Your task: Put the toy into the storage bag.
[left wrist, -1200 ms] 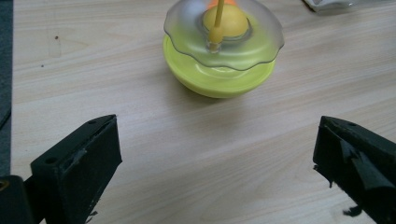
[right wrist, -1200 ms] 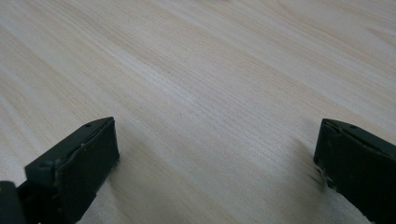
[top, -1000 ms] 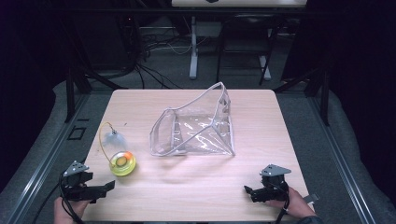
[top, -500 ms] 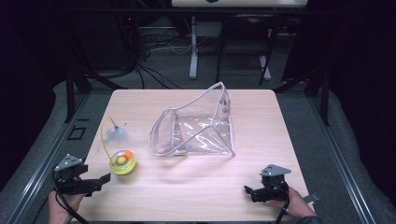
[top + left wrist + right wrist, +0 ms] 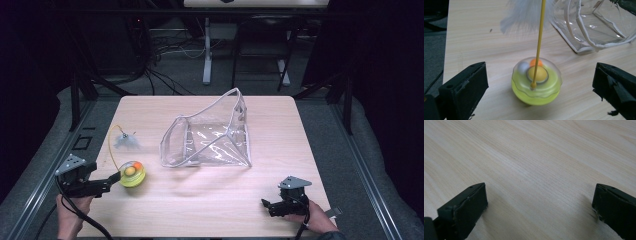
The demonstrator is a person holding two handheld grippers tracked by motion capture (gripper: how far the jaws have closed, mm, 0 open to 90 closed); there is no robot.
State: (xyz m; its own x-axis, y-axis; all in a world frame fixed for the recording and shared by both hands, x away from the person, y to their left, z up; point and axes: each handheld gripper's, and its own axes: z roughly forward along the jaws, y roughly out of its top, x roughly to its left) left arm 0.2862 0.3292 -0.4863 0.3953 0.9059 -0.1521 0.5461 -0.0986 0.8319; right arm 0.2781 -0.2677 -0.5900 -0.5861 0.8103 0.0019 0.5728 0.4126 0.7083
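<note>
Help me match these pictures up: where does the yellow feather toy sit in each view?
High view: the toy sits left of the table's middle, just ahead of the left gripper.
Left gripper view: centre, between the open jaws, its stick rising to the feather.
Right gripper view: bare table between the jaws.
Shared landmark: the clear bag, beside the toy in the high and left gripper views.

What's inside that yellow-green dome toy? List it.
Inside the yellow-green dome toy: a white ball, an orange ball and a yellow hub holding the wand. The track's far side is hidden behind them.
</note>
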